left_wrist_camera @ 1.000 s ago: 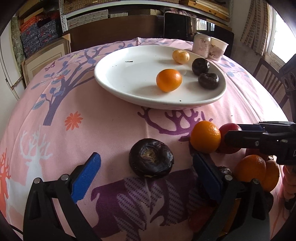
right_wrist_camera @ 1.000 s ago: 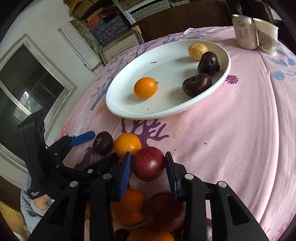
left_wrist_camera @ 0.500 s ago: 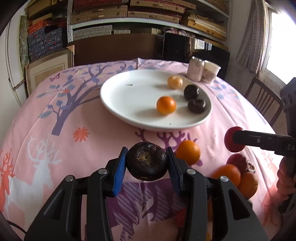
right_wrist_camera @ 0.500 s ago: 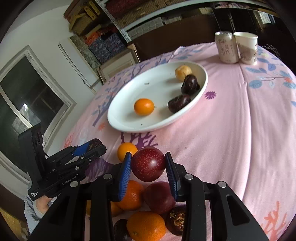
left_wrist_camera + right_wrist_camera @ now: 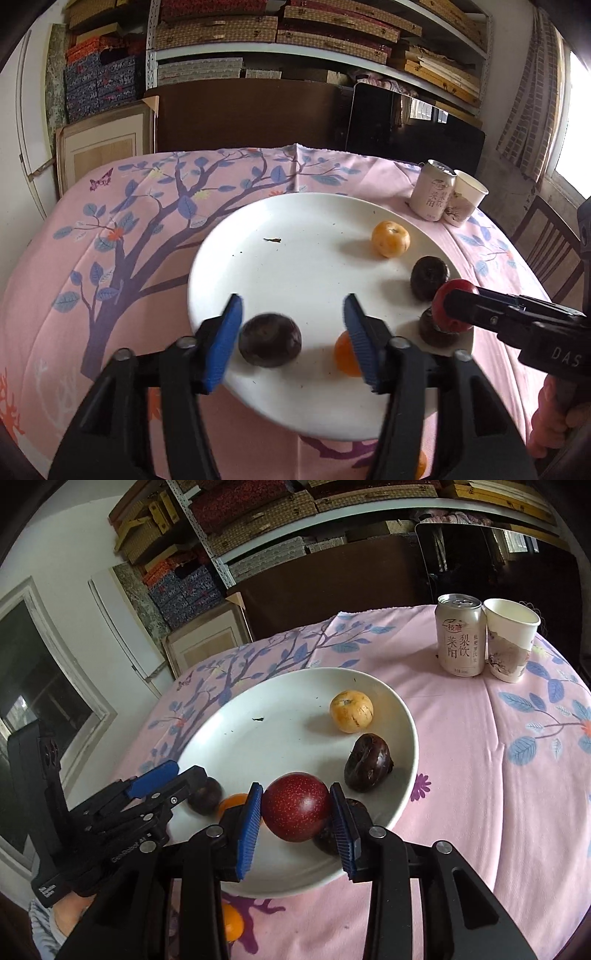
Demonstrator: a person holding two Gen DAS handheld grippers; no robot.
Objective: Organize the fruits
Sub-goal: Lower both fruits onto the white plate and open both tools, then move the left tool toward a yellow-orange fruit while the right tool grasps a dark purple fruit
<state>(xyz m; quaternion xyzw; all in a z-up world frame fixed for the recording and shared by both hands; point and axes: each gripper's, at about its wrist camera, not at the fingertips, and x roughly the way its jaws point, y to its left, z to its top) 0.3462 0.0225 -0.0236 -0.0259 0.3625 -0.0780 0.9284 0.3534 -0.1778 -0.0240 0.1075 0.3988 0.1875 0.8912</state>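
Now the left gripper (image 5: pixel 291 332) hangs over the near part of the white plate (image 5: pixel 295 258), its blue pads spread wide and apart from the dark purple fruit (image 5: pixel 269 345) lying on the plate between them. Just right of it, the right gripper (image 5: pixel 297 806) clamps a red fruit (image 5: pixel 296 806) above the plate's near rim (an orange (image 5: pixel 345 354) sits half hidden nearby). Farther back lie a yellow fruit (image 5: pixel 351 711) and another dark fruit (image 5: pixel 367 761).

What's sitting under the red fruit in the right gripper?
Under the red fruit, clamped in the right gripper, lies the white plate. A dark fruit sits just beneath it, mostly hidden by the finger; whether they touch can't be told.
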